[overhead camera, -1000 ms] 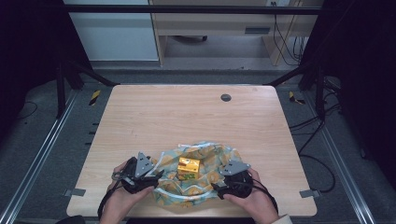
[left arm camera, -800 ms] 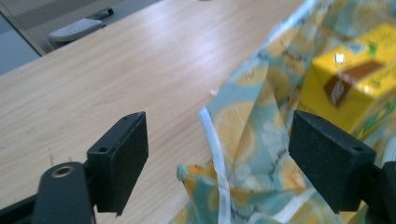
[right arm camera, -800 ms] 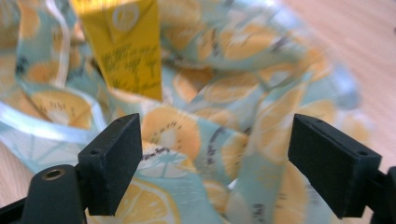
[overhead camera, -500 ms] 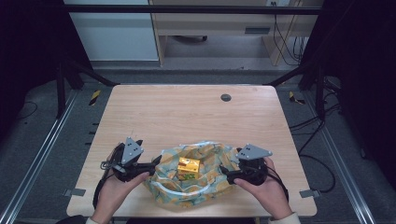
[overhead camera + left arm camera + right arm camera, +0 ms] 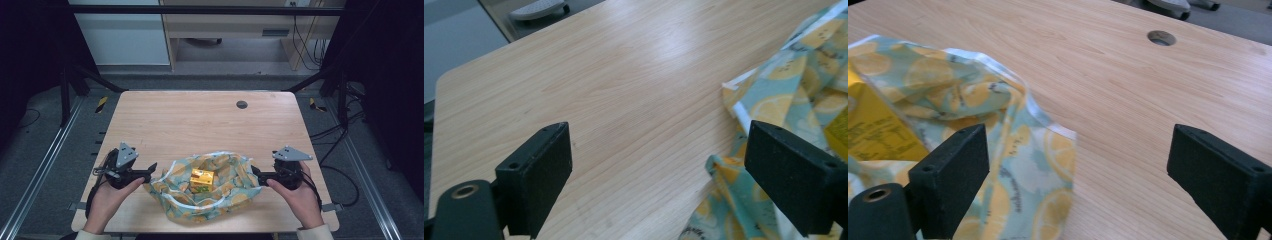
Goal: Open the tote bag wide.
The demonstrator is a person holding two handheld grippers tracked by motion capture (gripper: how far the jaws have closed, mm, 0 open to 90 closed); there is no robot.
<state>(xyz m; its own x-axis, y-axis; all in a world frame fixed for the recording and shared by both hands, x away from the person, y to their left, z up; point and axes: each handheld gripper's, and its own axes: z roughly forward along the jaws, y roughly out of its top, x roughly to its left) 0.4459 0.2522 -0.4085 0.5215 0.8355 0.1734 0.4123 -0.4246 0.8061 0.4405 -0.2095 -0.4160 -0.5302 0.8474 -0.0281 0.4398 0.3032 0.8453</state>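
Both grippers are pulling apart off the cloth [image 5: 207, 192], jaws opening, empty; L gripper [image 5: 151, 169] sitting slightly nearer; box [image 5: 202, 179] lying between, inward of both; R gripper [image 5: 256, 173] opposite.

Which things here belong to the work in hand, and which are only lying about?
Belonging to the work:
- lemon-print cloth, spread on the table
- yellow box, sitting on the cloth
- left claw and right claw, both open, beside the cloth

Only lying about:
- round hole in the table
- cables behind the table
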